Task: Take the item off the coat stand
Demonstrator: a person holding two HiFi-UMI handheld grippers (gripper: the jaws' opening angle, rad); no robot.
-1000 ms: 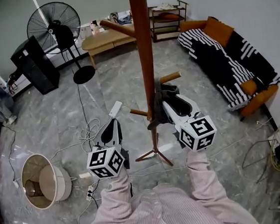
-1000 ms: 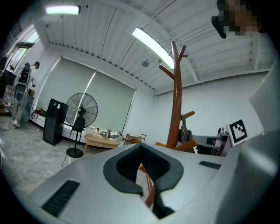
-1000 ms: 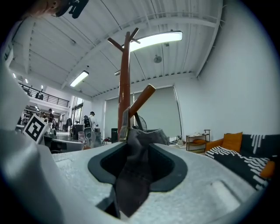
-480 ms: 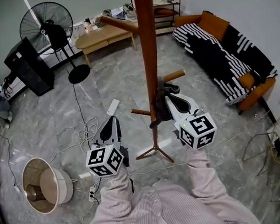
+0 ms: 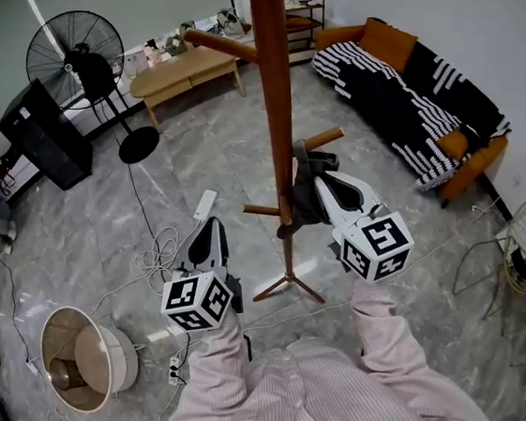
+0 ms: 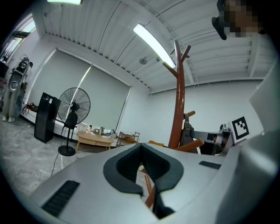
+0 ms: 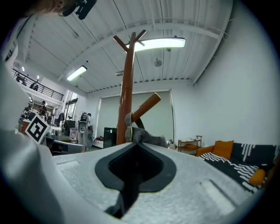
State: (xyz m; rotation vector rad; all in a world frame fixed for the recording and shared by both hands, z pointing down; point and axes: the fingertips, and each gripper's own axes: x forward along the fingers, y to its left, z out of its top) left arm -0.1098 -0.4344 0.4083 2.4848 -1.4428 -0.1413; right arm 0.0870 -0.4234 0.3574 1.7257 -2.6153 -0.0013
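Observation:
A tall brown wooden coat stand (image 5: 275, 81) rises in front of me, and a dark grey fabric item (image 5: 303, 183) hangs from its short lower peg (image 5: 323, 138). My right gripper (image 5: 314, 192) reaches in at that peg. Its jaws are closing the last bit and press on the item's fabric. In the right gripper view the grey cloth (image 7: 148, 136) with a metal ring runs down into the slit of the right gripper (image 7: 128, 194). My left gripper (image 5: 210, 232) hangs left of the stand with its jaws together on nothing, and the left gripper (image 6: 148, 192) looks towards the stand (image 6: 178, 109).
The stand's tripod feet (image 5: 288, 287) spread on the grey marble floor between my arms. Cables (image 5: 158, 255) and a white lampshade (image 5: 76, 353) lie to the left. A floor fan (image 5: 75, 53), a low wooden table (image 5: 183, 70), a black speaker (image 5: 36, 136) and a striped sofa (image 5: 410, 94) stand further off.
My right gripper's jaws, spread around the hanging item a second ago, have come together on it. The left gripper has hardly moved. The view has tilted slightly.

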